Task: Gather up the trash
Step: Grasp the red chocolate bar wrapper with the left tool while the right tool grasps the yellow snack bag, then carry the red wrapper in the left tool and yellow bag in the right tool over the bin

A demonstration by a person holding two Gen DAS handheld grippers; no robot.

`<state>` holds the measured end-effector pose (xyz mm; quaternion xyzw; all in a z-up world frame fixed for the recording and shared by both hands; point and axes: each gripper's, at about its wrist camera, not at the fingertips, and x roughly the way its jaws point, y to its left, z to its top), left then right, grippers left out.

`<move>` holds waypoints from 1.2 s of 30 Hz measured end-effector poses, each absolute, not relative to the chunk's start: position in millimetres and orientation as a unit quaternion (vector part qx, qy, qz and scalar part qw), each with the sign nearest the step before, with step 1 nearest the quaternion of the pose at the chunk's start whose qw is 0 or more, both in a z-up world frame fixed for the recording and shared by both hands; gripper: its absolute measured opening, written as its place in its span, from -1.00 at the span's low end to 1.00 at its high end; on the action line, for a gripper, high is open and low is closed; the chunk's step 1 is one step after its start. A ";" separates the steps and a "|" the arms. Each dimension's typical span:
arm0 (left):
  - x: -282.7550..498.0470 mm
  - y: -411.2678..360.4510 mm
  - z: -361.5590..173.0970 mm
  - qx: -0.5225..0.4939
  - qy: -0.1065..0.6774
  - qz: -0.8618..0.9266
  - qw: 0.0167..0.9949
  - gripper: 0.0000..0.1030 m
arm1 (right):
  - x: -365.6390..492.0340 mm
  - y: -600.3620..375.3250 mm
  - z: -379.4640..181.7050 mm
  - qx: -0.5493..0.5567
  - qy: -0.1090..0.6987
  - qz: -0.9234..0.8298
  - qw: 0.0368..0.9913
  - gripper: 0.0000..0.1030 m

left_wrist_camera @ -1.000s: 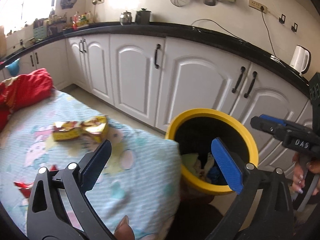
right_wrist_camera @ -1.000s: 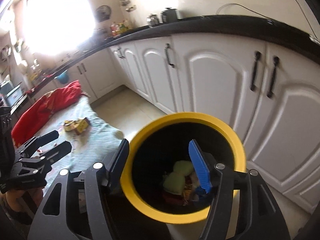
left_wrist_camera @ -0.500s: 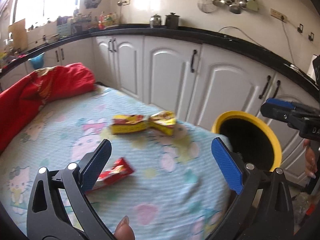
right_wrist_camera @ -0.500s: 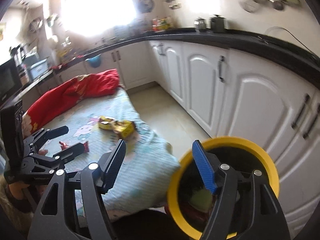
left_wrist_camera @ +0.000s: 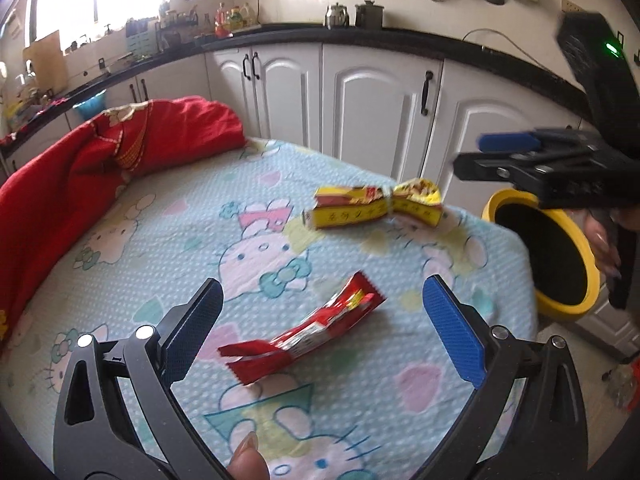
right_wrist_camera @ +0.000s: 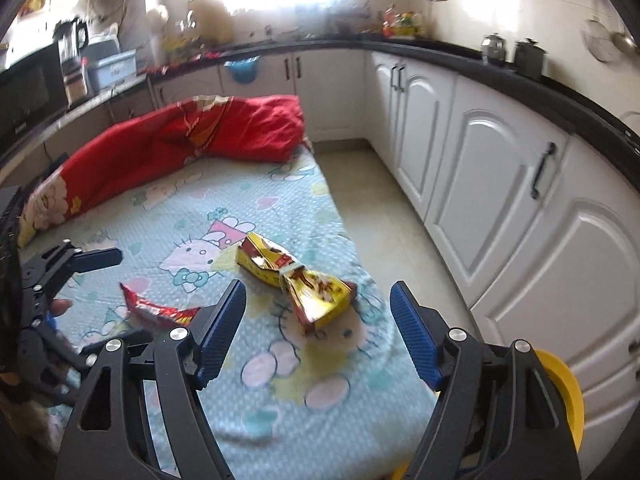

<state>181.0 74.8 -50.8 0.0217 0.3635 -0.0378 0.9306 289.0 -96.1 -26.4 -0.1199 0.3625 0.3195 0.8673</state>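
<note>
Item one: a crumpled red foil snack wrapper [left_wrist_camera: 304, 336] lying flat on the pale blue cartoon-print bed sheet [left_wrist_camera: 168, 240], framed between the widely spread, empty fingers of the left gripper [left_wrist_camera: 322, 320]. Item two: a torn yellow-and-red cardboard packet [right_wrist_camera: 296, 284], pinched at its middle, further along the sheet near the corner beside the yellow-rimmed round bin [left_wrist_camera: 560, 264], ahead of the equally spread, empty right gripper [right_wrist_camera: 318, 320]. Both judged light, thin and easily crushed, the foil likely slippery; best pinched across the narrow middle.
</note>
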 end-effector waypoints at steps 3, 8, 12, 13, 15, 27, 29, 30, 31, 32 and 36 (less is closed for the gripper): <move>183.0 80.7 -57.7 0.026 0.376 -0.041 0.925 0.78 | 301.0 -75.1 -37.8 -0.147 0.376 0.323 0.856 0.40; 187.6 86.2 -68.0 0.036 0.394 -0.049 0.917 0.78 | 316.7 -50.8 -53.9 -0.191 0.392 0.330 0.837 0.40; 190.3 88.7 -75.8 0.036 0.406 -0.057 0.911 0.78 | 323.1 -35.1 -62.6 -0.219 0.400 0.338 0.824 0.40; 190.8 88.8 -77.9 0.039 0.408 -0.057 0.910 0.77 | 324.1 -31.8 -64.8 -0.226 0.401 0.340 0.820 0.40; 192.5 88.8 -81.9 0.039 0.415 -0.060 0.907 0.64 | 324.4 -24.4 -71.8 -0.247 0.404 0.341 0.812 0.37; 192.6 80.4 -94.1 0.051 0.438 -0.078 0.894 0.02 | 311.7 -22.8 -94.2 -0.251 0.428 0.333 0.802 -0.34; 191.7 79.5 -94.4 0.053 0.439 -0.080 0.893 -0.08 | 307.5 -26.4 -94.0 -0.242 0.430 0.329 0.805 -0.34; 191.1 79.4 -94.3 0.052 0.440 -0.081 0.893 -0.16 | 304.1 -29.2 -93.8 -0.238 0.430 0.327 0.807 -0.34; 190.0 79.1 -94.3 0.051 0.440 -0.082 0.893 -0.20 | 301.9 -31.0 -93.5 -0.235 0.429 0.327 0.808 -0.34; 188.8 78.5 -94.1 0.052 0.440 -0.082 0.893 -0.28 | 298.3 -34.3 -93.4 -0.230 0.429 0.326 0.810 -0.34; 182.7 73.1 -93.0 0.054 0.439 -0.084 0.893 -0.65 | 285.5 -45.3 -92.6 -0.214 0.429 0.324 0.816 -0.34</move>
